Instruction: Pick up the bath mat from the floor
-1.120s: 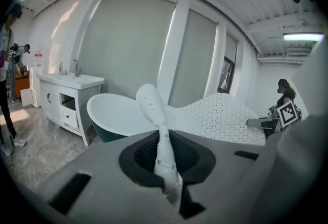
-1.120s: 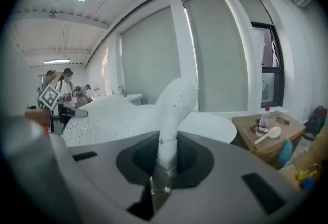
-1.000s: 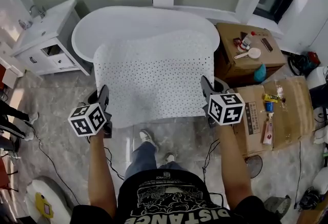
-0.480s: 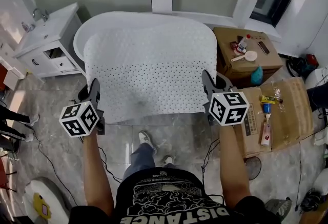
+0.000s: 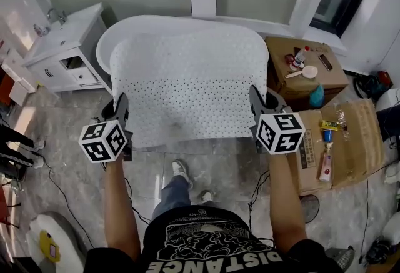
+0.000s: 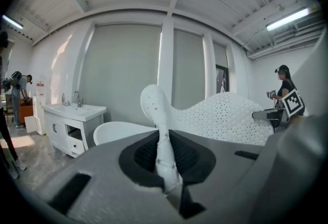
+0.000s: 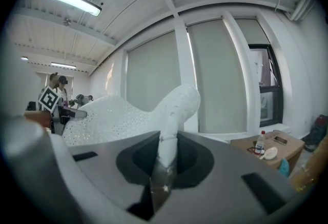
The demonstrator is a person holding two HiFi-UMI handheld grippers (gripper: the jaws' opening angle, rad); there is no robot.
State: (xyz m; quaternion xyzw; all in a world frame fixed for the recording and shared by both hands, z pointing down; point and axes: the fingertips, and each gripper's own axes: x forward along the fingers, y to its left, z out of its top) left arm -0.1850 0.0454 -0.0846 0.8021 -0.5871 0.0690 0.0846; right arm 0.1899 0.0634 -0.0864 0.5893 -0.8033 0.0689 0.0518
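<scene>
The white perforated bath mat (image 5: 187, 87) hangs spread out in the air above the bathtub, held by its two near corners. My left gripper (image 5: 122, 114) is shut on the mat's near-left corner (image 6: 163, 156), which stands up between the jaws in the left gripper view. My right gripper (image 5: 257, 108) is shut on the near-right corner (image 7: 166, 154). The mat (image 7: 110, 118) bulges upward between the two grippers. In each gripper view I see the other gripper across the mat.
A white bathtub (image 5: 115, 37) lies under the mat's far part. A white vanity with a sink (image 5: 62, 47) stands at the left. Cardboard boxes (image 5: 306, 69) with bottles and a brush sit at the right. Cables run over the grey tiled floor (image 5: 69, 159). People stand in the background.
The left gripper moved outward to the left and then a little back right and up. The mat stretched wider and shifted farther over the tub. The right gripper barely moved.
</scene>
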